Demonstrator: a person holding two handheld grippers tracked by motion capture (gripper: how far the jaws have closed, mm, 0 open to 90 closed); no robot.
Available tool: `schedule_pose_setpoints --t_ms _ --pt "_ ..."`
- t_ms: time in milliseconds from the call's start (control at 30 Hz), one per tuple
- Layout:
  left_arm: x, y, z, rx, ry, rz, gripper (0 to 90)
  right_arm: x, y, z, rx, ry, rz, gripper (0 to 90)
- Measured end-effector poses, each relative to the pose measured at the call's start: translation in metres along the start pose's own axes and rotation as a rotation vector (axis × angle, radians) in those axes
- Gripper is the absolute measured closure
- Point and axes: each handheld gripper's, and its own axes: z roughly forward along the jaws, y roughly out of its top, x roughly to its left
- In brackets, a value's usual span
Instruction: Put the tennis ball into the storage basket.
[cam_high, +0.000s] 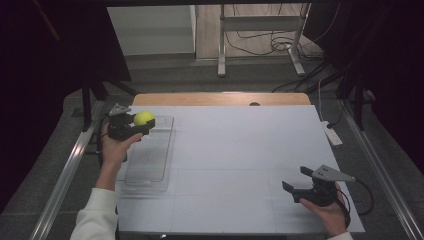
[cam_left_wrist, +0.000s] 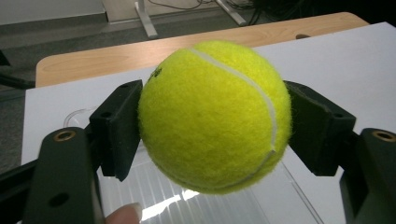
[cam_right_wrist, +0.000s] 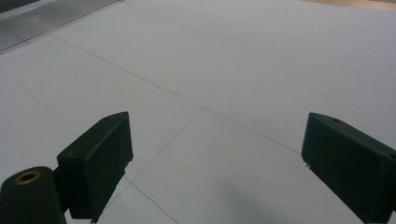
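Left hand-held gripper (cam_high: 142, 121) clamps a fuzzy yellow-green tennis ball (cam_high: 144, 118) between both black pads, one pad pressed to each side, seam facing the camera in the left gripper view (cam_left_wrist: 215, 116). Ball held aloft over the far end of a clear ribbed plastic tray (cam_high: 150, 167) lying on the white-covered desk (cam_high: 240, 150); likely poised for a drop into it, or just lifted out. Right hand-held gripper (cam_high: 297, 181) idles over bare desk, well apart from the tray, jaws spread wide, nothing between them. Tray's transparent walls hard to trace; the ball hides most of its floor from the left gripper view. Ball's printed mark too small to read.
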Motion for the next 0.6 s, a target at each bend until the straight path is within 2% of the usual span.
schedule_pose_setpoints --t_ms 333,600 --pt "0.009 0.004 0.015 0.049 0.051 -0.012 26.6 0.000 0.000 0.000 0.000 0.003 0.001 9.0" --pt "0.014 0.006 0.020 0.071 0.063 -0.016 26.6 0.000 0.000 0.000 -0.001 0.003 0.000 9.0"
